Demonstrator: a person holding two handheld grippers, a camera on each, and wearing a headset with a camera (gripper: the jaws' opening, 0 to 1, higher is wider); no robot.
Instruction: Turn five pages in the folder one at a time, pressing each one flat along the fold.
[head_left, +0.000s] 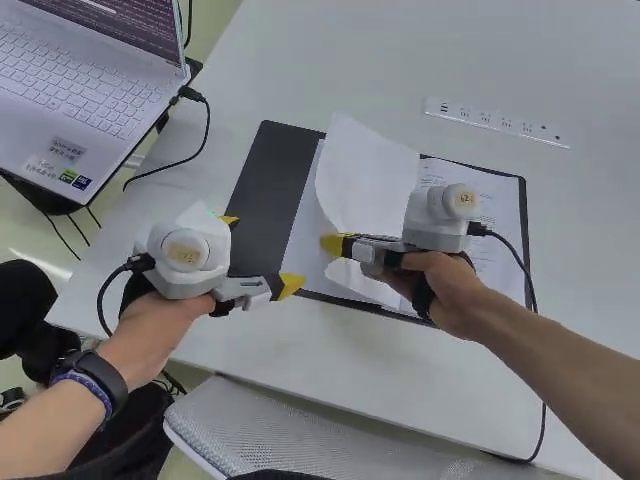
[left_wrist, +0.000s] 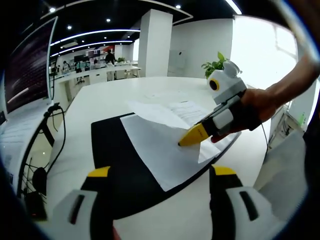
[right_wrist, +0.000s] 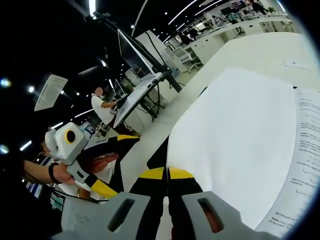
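A black folder (head_left: 262, 195) lies open on the white table, with printed pages (head_left: 495, 215) on its right half. One white page (head_left: 365, 180) is lifted and curves over toward the left. My right gripper (head_left: 338, 244) is shut on that page's lower edge, and its jaws (right_wrist: 166, 174) meet on the sheet (right_wrist: 235, 125). My left gripper (head_left: 259, 252) is open with nothing between its jaws, just off the folder's near left corner. In the left gripper view, the open left gripper (left_wrist: 161, 172) faces the folder (left_wrist: 115, 155) and the right gripper (left_wrist: 192, 136) pinching the page (left_wrist: 165, 145).
An open laptop (head_left: 80, 70) sits at the far left with a black cable (head_left: 195, 140) trailing toward the folder. A white power strip (head_left: 495, 120) lies beyond the folder. A grey chair seat (head_left: 290, 440) is below the table's near edge.
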